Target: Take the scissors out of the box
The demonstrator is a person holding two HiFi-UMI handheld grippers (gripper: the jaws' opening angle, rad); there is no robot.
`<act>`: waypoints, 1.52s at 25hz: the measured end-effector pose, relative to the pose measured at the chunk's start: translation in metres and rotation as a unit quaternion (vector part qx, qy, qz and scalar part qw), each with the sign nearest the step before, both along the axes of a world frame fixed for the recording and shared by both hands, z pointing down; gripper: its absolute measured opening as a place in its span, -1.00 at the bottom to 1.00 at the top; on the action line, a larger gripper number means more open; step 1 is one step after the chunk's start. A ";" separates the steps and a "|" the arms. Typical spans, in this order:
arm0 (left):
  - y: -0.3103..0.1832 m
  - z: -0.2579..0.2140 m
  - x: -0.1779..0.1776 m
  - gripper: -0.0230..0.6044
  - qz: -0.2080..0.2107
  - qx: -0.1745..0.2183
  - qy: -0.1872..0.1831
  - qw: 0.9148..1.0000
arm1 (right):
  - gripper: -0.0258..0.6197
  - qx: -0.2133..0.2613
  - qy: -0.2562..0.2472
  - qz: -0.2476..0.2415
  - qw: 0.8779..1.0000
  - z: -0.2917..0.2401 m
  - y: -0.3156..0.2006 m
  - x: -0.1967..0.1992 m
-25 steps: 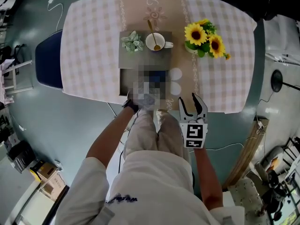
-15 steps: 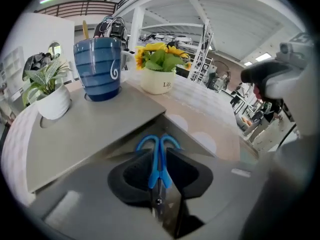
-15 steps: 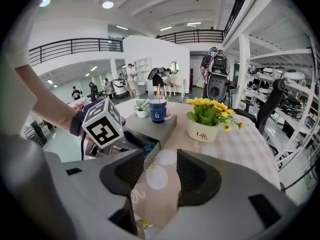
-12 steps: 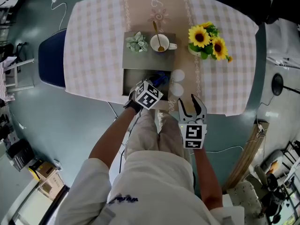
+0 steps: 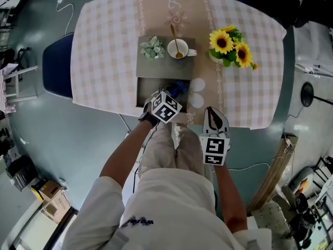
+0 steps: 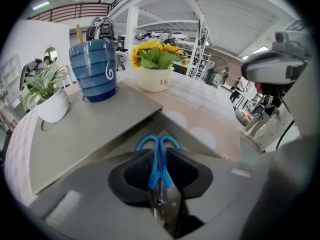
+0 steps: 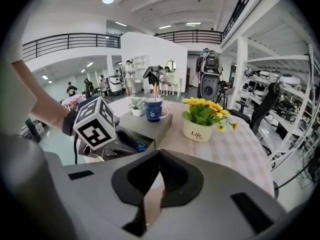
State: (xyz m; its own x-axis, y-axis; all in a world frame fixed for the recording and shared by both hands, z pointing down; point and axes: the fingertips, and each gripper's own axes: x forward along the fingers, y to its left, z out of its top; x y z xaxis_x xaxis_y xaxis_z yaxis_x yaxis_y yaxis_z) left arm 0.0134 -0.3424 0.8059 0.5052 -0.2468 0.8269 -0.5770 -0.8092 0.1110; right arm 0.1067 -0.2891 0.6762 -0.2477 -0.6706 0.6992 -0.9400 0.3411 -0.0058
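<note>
Since the earlier frame the right gripper [image 5: 212,110] has drawn its jaws in from a wide spread. In the right gripper view [image 7: 159,152] their black pads meet at the tips with nothing between them. It hangs over the near edge of the table [image 5: 104,46], just beside the person's knees. The left gripper [image 5: 171,91] has kept its place at the box, and its jaws have just been closing too.

In the left gripper view the left gripper [image 6: 159,154] is pinched narrow on the scissors [image 6: 158,171]. The pads press on the blue shanks from both sides, the steel blades run back toward the camera, and the two blue finger loops stick out beyond the tips. The scissors are still down inside the grey box [image 5: 143,91], which stands open near the table's front edge.

Just right of the box two white discs [image 5: 196,91] lie on the checked cloth. Behind the box a grey panel [image 5: 165,65] carries a small potted plant [image 5: 151,47] and a blue striped mug [image 6: 95,69] with a spoon in it. To their right stands a white pot of sunflowers [image 5: 229,43].
</note>
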 end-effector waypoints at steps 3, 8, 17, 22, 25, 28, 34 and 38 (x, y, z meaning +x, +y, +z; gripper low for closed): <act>0.001 0.000 0.000 -0.65 -0.001 0.003 0.001 1.000 | -0.91 -0.003 -0.009 0.009 1.000 0.000 0.000 0.002; 0.004 0.000 -0.002 -0.65 -0.007 -0.002 -0.005 1.000 | -0.91 0.005 -0.006 0.012 1.000 -0.005 -0.003 0.005; 0.006 -0.004 -0.005 -0.65 -0.019 -0.003 -0.002 1.000 | -0.91 0.005 -0.005 0.007 1.000 -0.003 0.000 0.002; 0.001 -0.019 -0.005 -0.65 -0.027 0.012 0.006 1.000 | -0.91 0.019 -0.010 -0.001 1.000 -0.011 -0.006 -0.004; 0.001 -0.030 -0.008 -0.65 -0.037 0.024 0.012 0.999 | -0.91 0.033 -0.010 -0.010 0.999 -0.019 -0.010 -0.004; 0.001 -0.041 -0.011 -0.65 -0.052 0.037 0.021 0.998 | -0.91 0.043 -0.005 -0.001 0.999 -0.027 -0.017 0.009; 0.006 -0.062 -0.020 -0.65 -0.079 0.062 0.031 0.994 | -0.91 0.055 0.003 0.008 0.998 -0.039 -0.019 0.027; 0.011 -0.077 -0.025 -0.65 -0.095 0.077 0.038 0.992 | -0.91 0.065 0.001 0.003 0.998 -0.046 -0.018 0.025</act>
